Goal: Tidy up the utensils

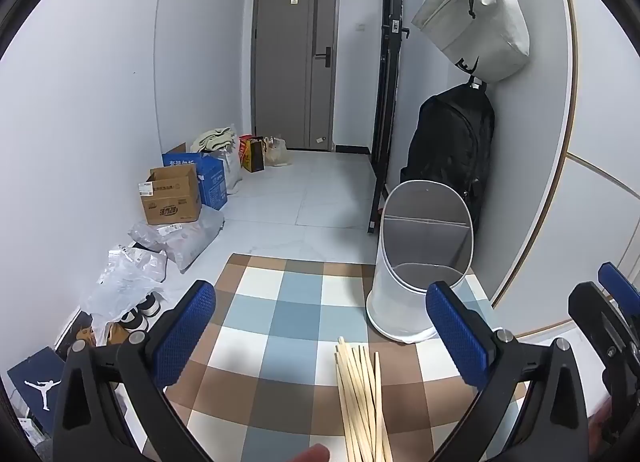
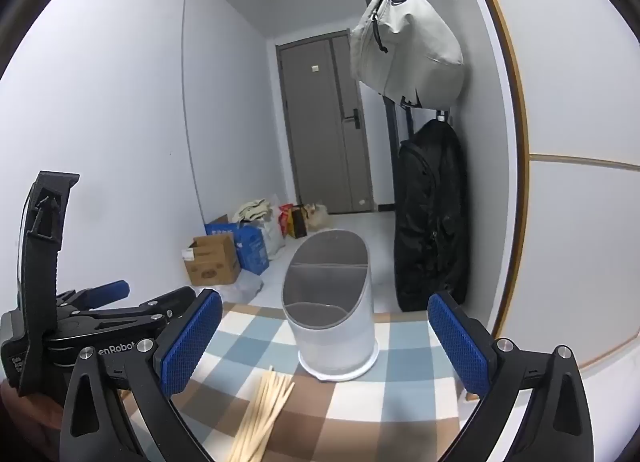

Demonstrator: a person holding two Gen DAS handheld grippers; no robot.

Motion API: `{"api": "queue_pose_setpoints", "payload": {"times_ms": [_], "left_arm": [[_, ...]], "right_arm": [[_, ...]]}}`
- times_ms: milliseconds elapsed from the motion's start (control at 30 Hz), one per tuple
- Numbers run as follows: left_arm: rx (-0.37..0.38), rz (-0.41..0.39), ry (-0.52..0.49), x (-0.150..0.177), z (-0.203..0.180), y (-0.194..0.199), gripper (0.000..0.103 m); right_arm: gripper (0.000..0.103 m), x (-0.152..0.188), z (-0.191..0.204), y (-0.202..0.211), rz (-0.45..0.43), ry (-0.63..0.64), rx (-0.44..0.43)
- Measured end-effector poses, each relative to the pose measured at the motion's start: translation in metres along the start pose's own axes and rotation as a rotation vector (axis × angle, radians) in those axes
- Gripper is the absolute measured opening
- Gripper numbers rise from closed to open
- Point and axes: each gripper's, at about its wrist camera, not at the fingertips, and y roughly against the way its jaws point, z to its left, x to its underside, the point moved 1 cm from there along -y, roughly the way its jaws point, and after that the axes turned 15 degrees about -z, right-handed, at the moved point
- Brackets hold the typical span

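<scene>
A bundle of several pale wooden chopsticks (image 1: 360, 398) (image 2: 264, 410) lies loose on the checked tablecloth (image 1: 280, 314) (image 2: 404, 382). Just beyond it a white mesh utensil holder (image 1: 400, 302) (image 2: 340, 350) stands upright; it has a grey rim, a divider inside, and nothing showing in it. My left gripper (image 1: 320, 338) hovers open over the cloth, with the chopsticks below between its blue pads (image 1: 184, 338), untouched. My right gripper (image 2: 325, 344) is open too, facing the holder, nothing between its pads (image 2: 460, 342). Each gripper shows at the edge of the other's view.
The table's far edge drops to a tiled hallway floor. A black backpack (image 1: 452, 142) and a grey bag (image 1: 476, 18) hang on the wall right behind the holder. Cardboard boxes (image 1: 172, 194), plastic bags and shoes lie on the floor at left. A fingertip (image 1: 312, 454) shows at the bottom.
</scene>
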Motion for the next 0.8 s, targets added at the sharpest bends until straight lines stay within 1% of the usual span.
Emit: {"api": "queue_pose_setpoints", "payload": {"times_ms": [100, 300, 367, 433, 533, 800], "left_arm": [[-0.006, -0.012, 0.01, -0.001, 0.003, 0.002, 0.102], [0.003, -0.006, 0.01, 0.001, -0.006, 0.003, 0.102], [0.007, -0.011, 0.007, 0.001, -0.008, 0.005, 0.102], [0.018, -0.012, -0.001, 0.0, -0.001, 0.005, 0.102], [0.013, -0.021, -0.004, -0.001, -0.001, 0.006, 0.102], [0.005, -0.012, 0.009, -0.001, 0.001, 0.004, 0.102]], "right_arm": [[0.103, 0.0, -0.001, 0.0, -0.003, 0.0, 0.0], [0.103, -0.001, 0.0, 0.001, -0.016, 0.003, 0.006], [0.103, 0.0, 0.012, 0.004, -0.022, 0.003, 0.006], [0.103, -0.002, -0.001, 0.001, -0.008, -0.014, -0.001], [0.103, -0.002, -0.001, 0.002, -0.01, -0.015, -0.001], [0.103, -0.003, 0.0, 0.002, -0.007, -0.013, -0.004]]}}
